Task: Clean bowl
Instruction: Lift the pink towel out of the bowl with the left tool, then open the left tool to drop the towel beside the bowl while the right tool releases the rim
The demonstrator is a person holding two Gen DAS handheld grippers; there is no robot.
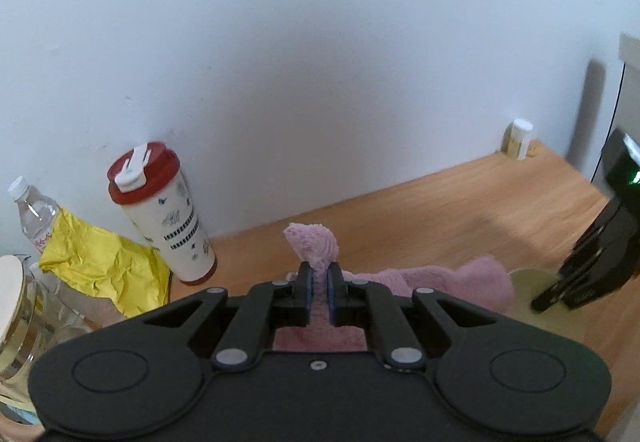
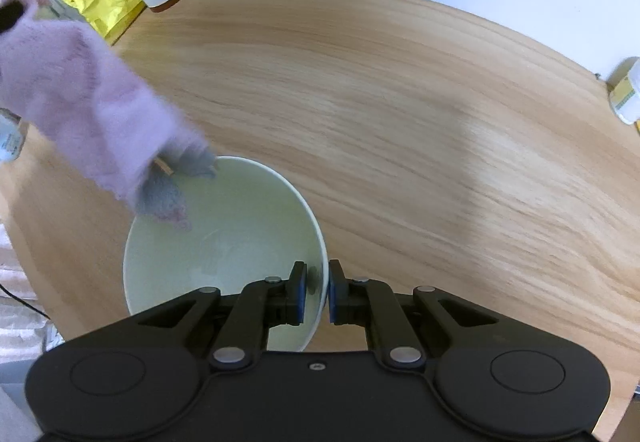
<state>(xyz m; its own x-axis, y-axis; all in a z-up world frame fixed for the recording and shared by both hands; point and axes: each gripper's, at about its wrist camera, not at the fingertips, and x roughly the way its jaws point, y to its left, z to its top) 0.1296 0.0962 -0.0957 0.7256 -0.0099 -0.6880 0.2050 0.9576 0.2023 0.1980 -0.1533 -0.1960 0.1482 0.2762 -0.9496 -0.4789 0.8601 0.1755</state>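
Observation:
My left gripper (image 1: 319, 284) is shut on a pink fluffy cloth (image 1: 314, 246); the cloth hangs down past the jaws toward the right. In the right wrist view the cloth (image 2: 84, 102) droops from the upper left, and its wet grey tip rests on the far left rim of a pale green bowl (image 2: 224, 226). My right gripper (image 2: 317, 292) is shut on the bowl's near right rim, one finger inside, one outside. The bowl sits on the wooden table. In the left wrist view a slice of the bowl (image 1: 532, 286) and the right gripper (image 1: 560, 292) show at the right.
A red-lidded white tumbler (image 1: 164, 214), a crumpled yellow bag (image 1: 100, 266), a water bottle (image 1: 34, 212) and a glass jug (image 1: 20, 318) stand at the left by the wall. A small white jar (image 1: 520, 138) stands at the far right corner. The wooden table (image 2: 400, 114) stretches to the right.

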